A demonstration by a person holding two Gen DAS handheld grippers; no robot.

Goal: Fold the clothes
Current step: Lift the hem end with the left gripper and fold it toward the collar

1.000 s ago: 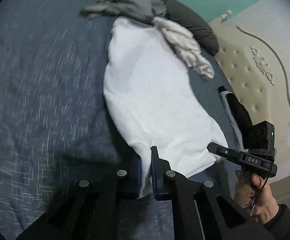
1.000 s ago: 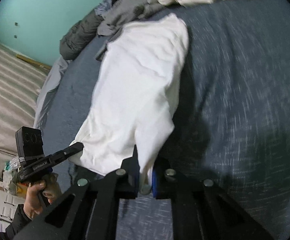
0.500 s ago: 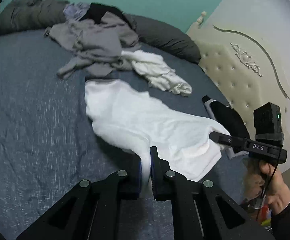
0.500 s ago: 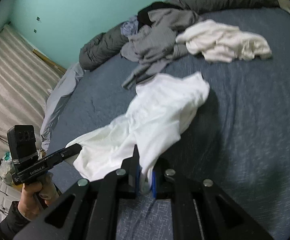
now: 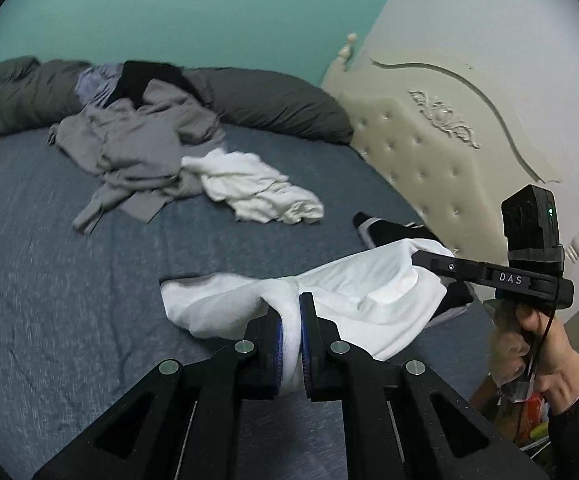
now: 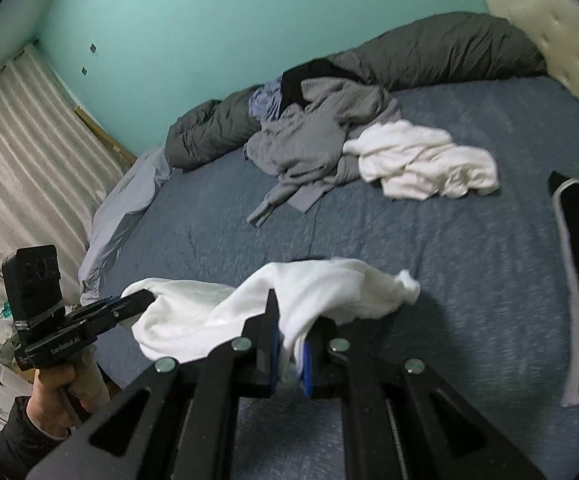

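Both grippers, left and right, clamped on white shirt, bunched above bed. Grey pile near far edge.

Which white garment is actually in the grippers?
The white shirt nearest the cameras, clamped by both the left gripper and right gripper. The crumpled white garment lies loose beside the grey pile.

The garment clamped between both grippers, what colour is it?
Plain white, with no visible pattern; clearest in the left wrist view.
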